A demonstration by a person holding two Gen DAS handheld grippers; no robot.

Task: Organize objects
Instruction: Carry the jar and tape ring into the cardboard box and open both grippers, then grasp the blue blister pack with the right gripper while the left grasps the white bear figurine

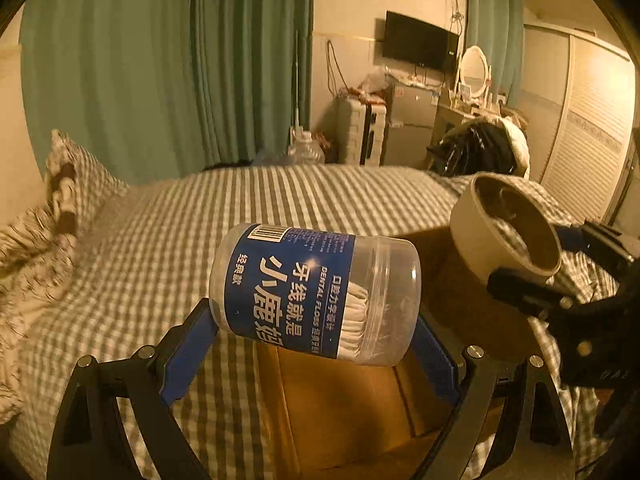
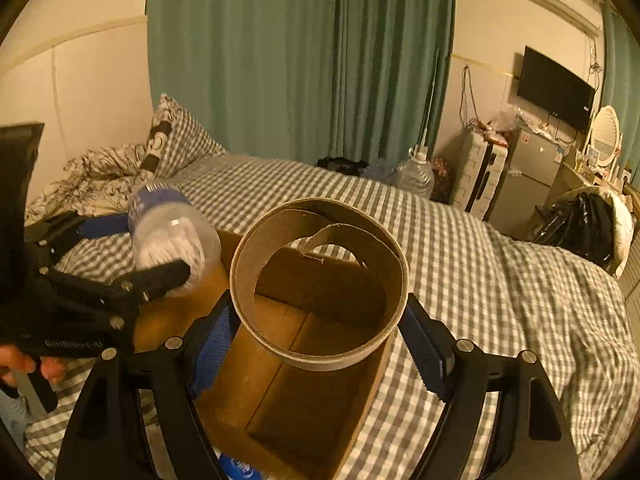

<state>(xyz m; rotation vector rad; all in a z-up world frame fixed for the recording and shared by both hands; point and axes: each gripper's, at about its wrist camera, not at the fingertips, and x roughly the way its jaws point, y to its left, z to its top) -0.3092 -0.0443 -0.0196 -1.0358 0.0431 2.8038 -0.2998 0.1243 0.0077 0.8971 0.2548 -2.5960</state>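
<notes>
My left gripper (image 1: 314, 320) is shut on a clear dental floss jar (image 1: 316, 290) with a blue label, held on its side above the open cardboard box (image 1: 344, 408). My right gripper (image 2: 320, 320) is shut on an empty cardboard tape ring (image 2: 320, 280), held over the same box (image 2: 304, 400). In the left wrist view the ring (image 1: 506, 228) and the right gripper (image 1: 536, 264) show at the right. In the right wrist view the jar (image 2: 172, 236) and the left gripper (image 2: 136, 248) show at the left.
The box lies on a bed with a grey checked cover (image 1: 240, 208). Pillows and a rumpled quilt (image 2: 120, 164) lie at the head. A blue object (image 2: 236, 468) lies beside the box's near edge. Green curtains, a fridge, a TV and a wardrobe stand beyond the bed.
</notes>
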